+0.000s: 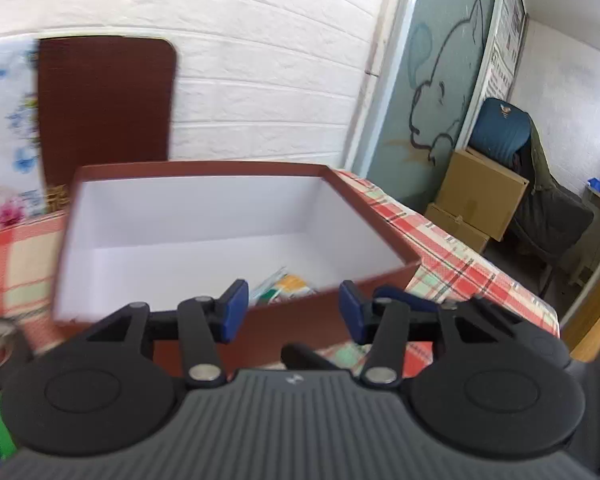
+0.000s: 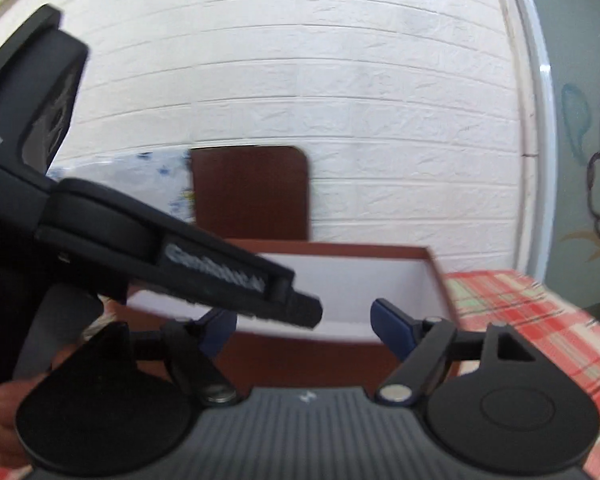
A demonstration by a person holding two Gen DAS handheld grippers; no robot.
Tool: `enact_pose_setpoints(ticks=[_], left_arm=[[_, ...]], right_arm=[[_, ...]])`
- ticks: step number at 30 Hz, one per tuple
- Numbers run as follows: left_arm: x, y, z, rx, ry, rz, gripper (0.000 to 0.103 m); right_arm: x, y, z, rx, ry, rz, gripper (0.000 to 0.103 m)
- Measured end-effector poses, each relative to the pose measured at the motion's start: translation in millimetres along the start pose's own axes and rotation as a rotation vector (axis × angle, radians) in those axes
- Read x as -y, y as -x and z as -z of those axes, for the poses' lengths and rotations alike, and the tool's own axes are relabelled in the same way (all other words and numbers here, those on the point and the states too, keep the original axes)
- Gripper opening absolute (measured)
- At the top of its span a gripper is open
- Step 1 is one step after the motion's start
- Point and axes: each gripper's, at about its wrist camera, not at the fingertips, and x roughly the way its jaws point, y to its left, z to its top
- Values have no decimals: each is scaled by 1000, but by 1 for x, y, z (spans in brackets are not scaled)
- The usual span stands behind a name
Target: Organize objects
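Collision looks the likeliest trouble: seen from the right wrist, the left gripper [image 2: 300,312] reaches across in front of the right gripper [image 2: 304,320], so a careless move could knock one against the other or tip the box [image 1: 236,320]. Both grippers are spread with nothing between their blue pads. The brown box with its white lining sits on the checked tablecloth [image 1: 460,256], just ahead of and below both tools. A colourful packet [image 1: 284,290] lies inside against the near wall, just beyond the left gripper [image 1: 292,310], which hovers over that wall; blur hides what the packet is.
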Motion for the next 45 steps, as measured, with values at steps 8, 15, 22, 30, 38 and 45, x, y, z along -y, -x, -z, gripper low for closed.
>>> enact_pose_setpoints(ticks=[8, 15, 22, 30, 38, 45], left_arm=[[-92, 52, 76, -154, 185, -254, 54], [-143, 102, 114, -75, 418, -415, 54], [-155, 105, 115, -37, 453, -395, 54], [-134, 90, 108, -43, 454, -270, 54], [-86, 58, 112, -184, 403, -30, 63], [-59, 36, 117, -267, 348, -114, 61]], right_arm=[[-96, -30, 43, -314, 147, -288, 76], [-147, -77, 36, -369, 245, -333, 94], [-166, -124, 34, -415, 237, -285, 101], [-137, -80, 45, -467, 252, -322, 65], [-117, 10, 64, -444, 328, -297, 67], [-105, 9, 68, -437, 274, -274, 89]])
